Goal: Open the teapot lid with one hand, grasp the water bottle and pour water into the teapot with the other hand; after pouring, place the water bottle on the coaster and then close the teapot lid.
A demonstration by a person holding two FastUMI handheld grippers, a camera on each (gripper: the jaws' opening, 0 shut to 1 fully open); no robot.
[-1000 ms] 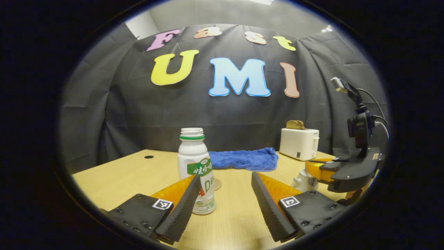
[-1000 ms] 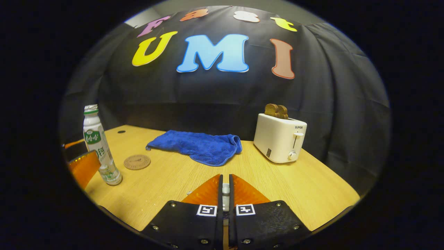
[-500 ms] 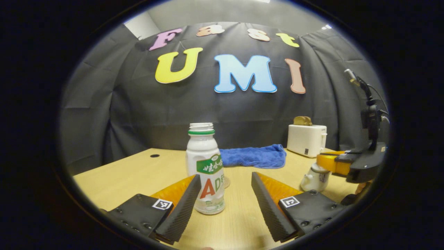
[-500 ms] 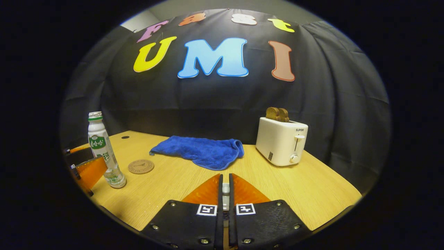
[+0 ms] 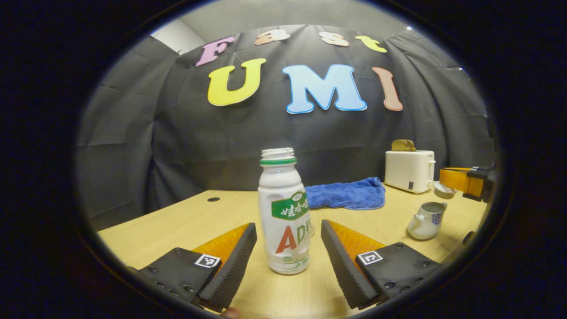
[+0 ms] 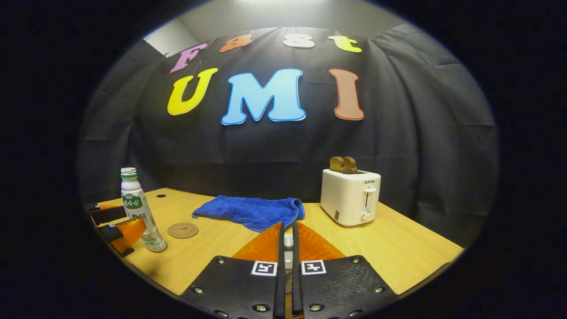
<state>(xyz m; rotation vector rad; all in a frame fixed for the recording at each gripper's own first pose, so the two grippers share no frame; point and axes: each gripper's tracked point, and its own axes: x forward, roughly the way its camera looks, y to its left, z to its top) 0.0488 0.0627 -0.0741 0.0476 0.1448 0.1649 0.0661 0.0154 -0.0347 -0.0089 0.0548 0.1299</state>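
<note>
The left gripper (image 5: 288, 239) stands wide open astride the upright, capless water bottle (image 5: 285, 212) without touching it, near the desk's (image 5: 186, 221) left edge, while the right gripper (image 6: 286, 241), closed on the lid (image 6: 288, 241), is raised above the open teapot (image 5: 426, 220), with the coaster (image 6: 183, 230) just beside the bottle.

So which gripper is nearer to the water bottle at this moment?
Left. The left gripper is open with the water bottle standing between its fingers, not yet pinched. The right gripper is off to the side, shut on the teapot lid, held above the open teapot.
</note>
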